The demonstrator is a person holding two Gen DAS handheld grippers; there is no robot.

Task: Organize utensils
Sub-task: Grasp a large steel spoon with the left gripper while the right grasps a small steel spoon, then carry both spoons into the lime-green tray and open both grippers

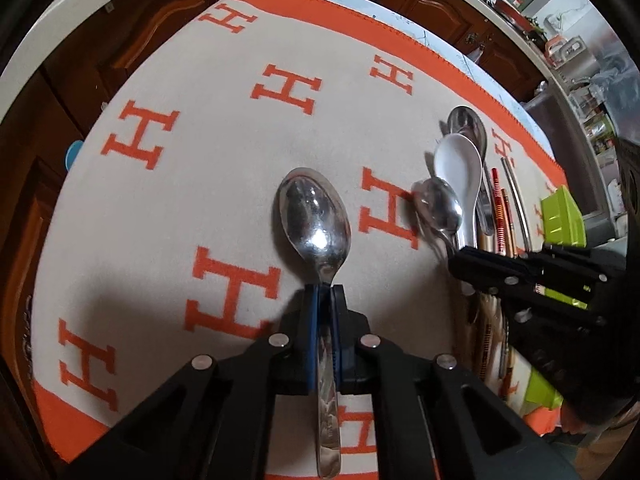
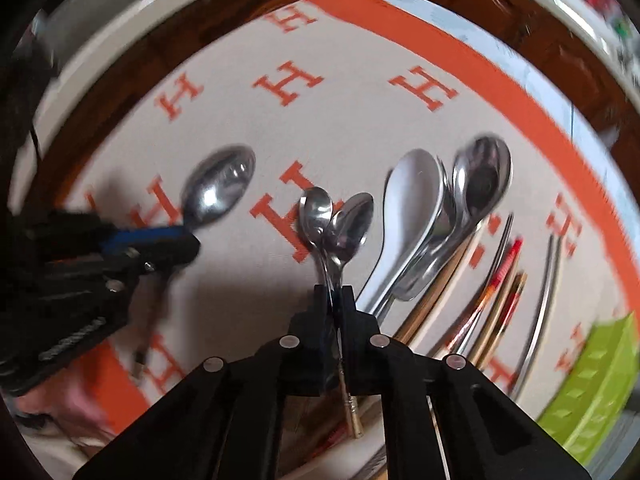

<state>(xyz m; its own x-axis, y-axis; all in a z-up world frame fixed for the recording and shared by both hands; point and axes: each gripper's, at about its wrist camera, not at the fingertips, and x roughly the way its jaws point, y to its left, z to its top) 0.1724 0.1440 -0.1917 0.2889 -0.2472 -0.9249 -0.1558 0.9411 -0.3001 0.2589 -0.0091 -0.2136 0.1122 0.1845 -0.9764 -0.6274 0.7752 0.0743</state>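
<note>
My left gripper (image 1: 325,289) is shut on the handle of a large steel spoon (image 1: 314,216), held above the cloth; it also shows in the right wrist view (image 2: 218,188) at the left. My right gripper (image 2: 334,290) is shut on two small steel spoons (image 2: 336,220), bowls forward; they show blurred in the left wrist view (image 1: 438,204), with the right gripper (image 1: 472,258) behind them. On the cloth lie a white ceramic spoon (image 1: 460,168), a steel soup spoon (image 1: 468,122) and several chopsticks (image 1: 502,208).
A white cloth with orange H letters and orange border (image 1: 224,160) covers the table. A green plastic basket (image 1: 562,216) stands at the right, also in the right wrist view (image 2: 592,376). Dark wooden cabinets (image 1: 132,40) lie beyond the table.
</note>
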